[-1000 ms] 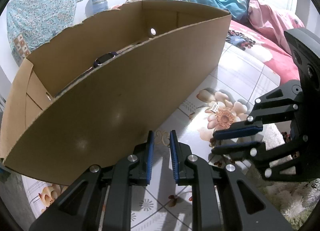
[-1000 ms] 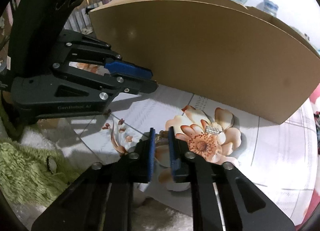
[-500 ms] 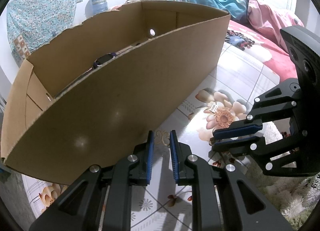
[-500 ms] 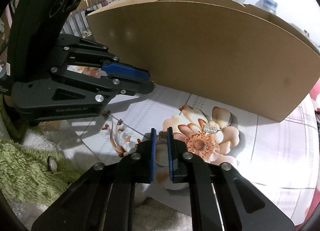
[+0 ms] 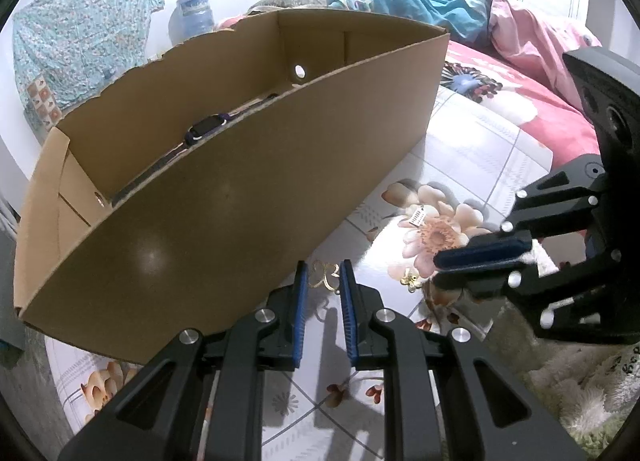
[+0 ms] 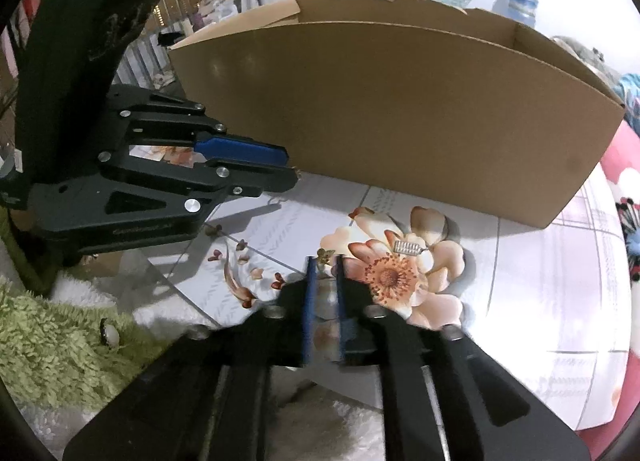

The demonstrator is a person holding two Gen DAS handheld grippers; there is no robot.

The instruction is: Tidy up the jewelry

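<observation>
My left gripper hovers just in front of the cardboard box, shut on a looped gold wire earring at its tips. My right gripper points down at the flowered sheet. Its jaws are opening, and a small gold piece lies at the tips with the pads not pressing on it. In the left wrist view that gold piece rests on the sheet under the right gripper. A silver comb-shaped piece lies on the printed flower. A dark watch sits inside the box.
The box wall rises close behind both grippers. A ring lies on the green shaggy rug at the lower left. A person lies on the bed behind the box, next to a water bottle.
The right gripper's jaws narrowed around the small gold piece, then parted again. The left gripper and its gold earring have not moved.
</observation>
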